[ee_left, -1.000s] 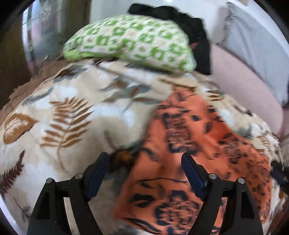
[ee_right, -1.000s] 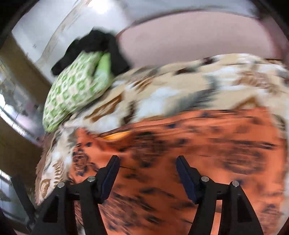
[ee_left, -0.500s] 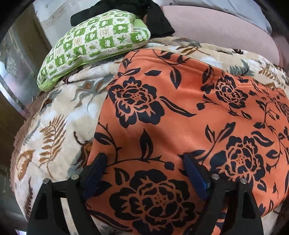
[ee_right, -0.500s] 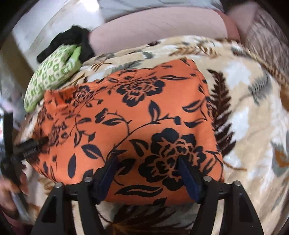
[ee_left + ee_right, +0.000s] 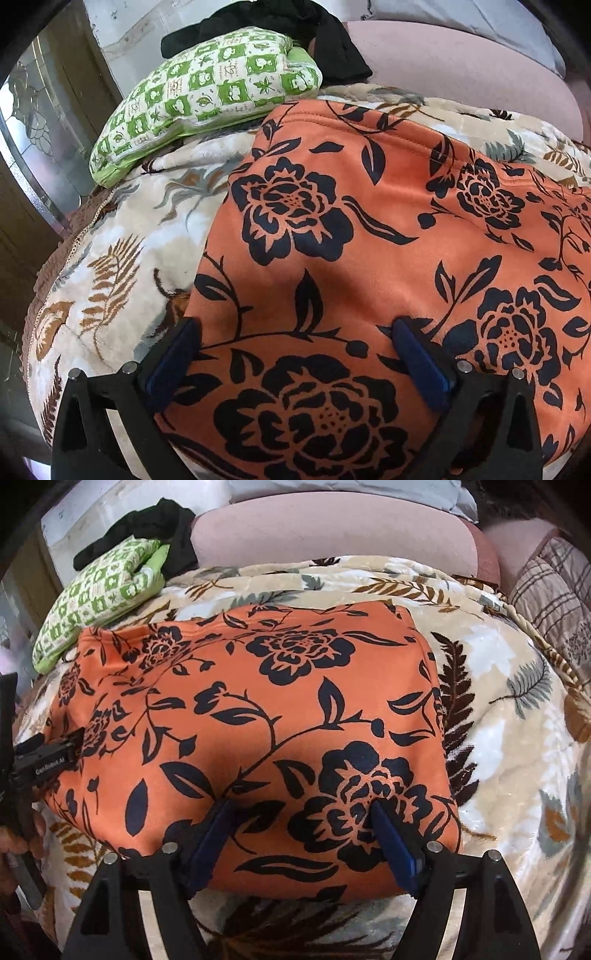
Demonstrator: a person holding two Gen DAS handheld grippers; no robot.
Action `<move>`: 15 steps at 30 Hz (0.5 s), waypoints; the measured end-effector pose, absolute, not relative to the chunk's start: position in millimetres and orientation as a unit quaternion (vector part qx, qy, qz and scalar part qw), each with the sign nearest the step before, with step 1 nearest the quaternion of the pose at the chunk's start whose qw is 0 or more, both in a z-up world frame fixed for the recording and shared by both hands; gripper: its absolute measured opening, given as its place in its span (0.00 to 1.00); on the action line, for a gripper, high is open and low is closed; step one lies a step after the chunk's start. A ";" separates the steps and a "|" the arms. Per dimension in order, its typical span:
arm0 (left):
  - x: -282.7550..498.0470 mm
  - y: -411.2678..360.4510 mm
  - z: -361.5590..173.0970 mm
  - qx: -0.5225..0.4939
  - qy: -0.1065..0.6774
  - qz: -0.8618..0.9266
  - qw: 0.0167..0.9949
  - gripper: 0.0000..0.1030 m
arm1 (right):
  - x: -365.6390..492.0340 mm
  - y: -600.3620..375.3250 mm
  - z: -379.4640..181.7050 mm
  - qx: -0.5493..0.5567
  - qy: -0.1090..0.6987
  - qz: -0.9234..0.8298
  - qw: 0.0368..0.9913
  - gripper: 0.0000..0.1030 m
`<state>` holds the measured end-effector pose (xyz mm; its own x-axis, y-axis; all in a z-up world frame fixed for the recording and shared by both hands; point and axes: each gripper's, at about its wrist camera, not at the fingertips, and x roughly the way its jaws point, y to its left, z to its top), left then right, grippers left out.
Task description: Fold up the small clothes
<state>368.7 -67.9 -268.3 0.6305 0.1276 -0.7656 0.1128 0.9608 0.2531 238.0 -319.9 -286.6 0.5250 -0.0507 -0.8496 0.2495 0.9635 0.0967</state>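
Right wrist view showed the orange cloth (image 5: 255, 716) now spread flat on the blanket (image 5: 517, 738); both tongs, right (image 5: 301, 834) and left (image 5: 295, 350), gaped empty, ready to fold.

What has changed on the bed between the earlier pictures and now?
Both tools swept quickly over the orange black-flowered garment one second ago and have since settled over its near edge, the left tool near the left end and the right tool near the right. Both stay open, gripping nothing. The garment, leaf-print blanket and green checked pillow stayed put.
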 end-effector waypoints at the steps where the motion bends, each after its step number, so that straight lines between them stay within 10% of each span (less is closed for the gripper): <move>1: 367.1 -68.4 -269.2 0.144 0.422 0.006 0.895 1.00 | 237.8 -319.5 -286.8 0.103 0.480 -0.088 0.867 0.78; 15: 366.8 -71.9 -266.3 0.155 0.430 0.020 0.889 1.00 | 241.6 -304.7 -290.6 0.045 0.484 -0.112 0.867 0.81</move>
<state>366.8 -71.9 -266.3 0.6296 0.1690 -0.7583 0.0974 0.9512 0.2929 241.6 -304.7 -290.6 0.5065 -0.1501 -0.8491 0.2367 0.9711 -0.0305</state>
